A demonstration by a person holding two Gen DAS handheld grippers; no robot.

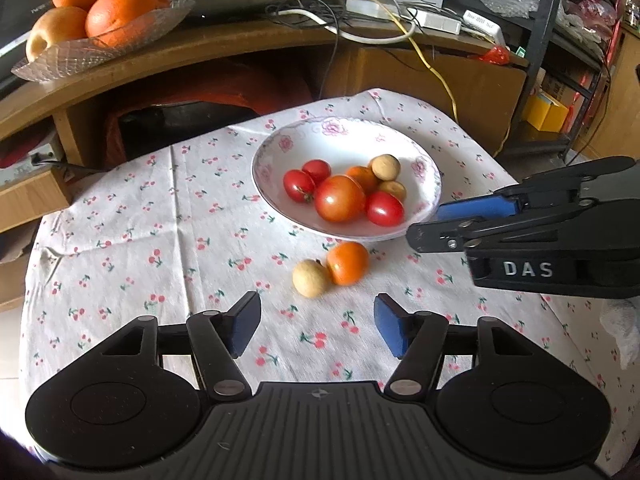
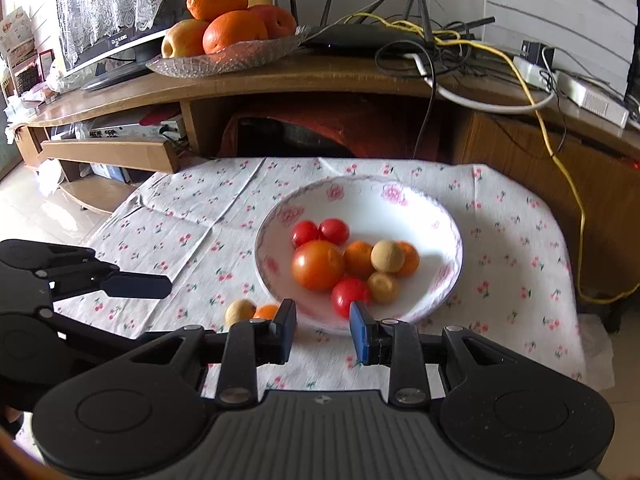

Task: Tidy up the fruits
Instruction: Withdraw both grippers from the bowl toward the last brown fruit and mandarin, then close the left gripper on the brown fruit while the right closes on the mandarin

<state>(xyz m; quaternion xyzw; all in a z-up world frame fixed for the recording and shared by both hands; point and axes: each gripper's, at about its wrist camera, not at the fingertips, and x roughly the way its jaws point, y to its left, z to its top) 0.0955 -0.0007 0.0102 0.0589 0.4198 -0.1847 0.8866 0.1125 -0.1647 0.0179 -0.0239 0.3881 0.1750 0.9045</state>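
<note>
A white flowered bowl (image 1: 344,128) (image 2: 360,184) on the cherry-print cloth holds a large tomato (image 1: 339,198) (image 2: 318,265), cherry tomatoes, small oranges and tan longans. In front of the bowl, a loose longan (image 1: 311,279) (image 2: 239,311) and a small orange (image 1: 347,263) (image 2: 267,311) lie touching on the cloth. My left gripper (image 1: 318,300) is open and empty, just short of that pair. My right gripper (image 2: 323,308) hovers at the bowl's near rim. Its jaws are drawn close together with nothing between them. It also shows from the side (image 1: 428,224).
Behind the table, a curved wooden shelf carries a glass dish (image 1: 32,68) (image 2: 224,64) of big oranges and an apple. A router and tangled cables (image 1: 360,12) lie there too. The cloth (image 1: 160,220) reaches to the table's rounded edges.
</note>
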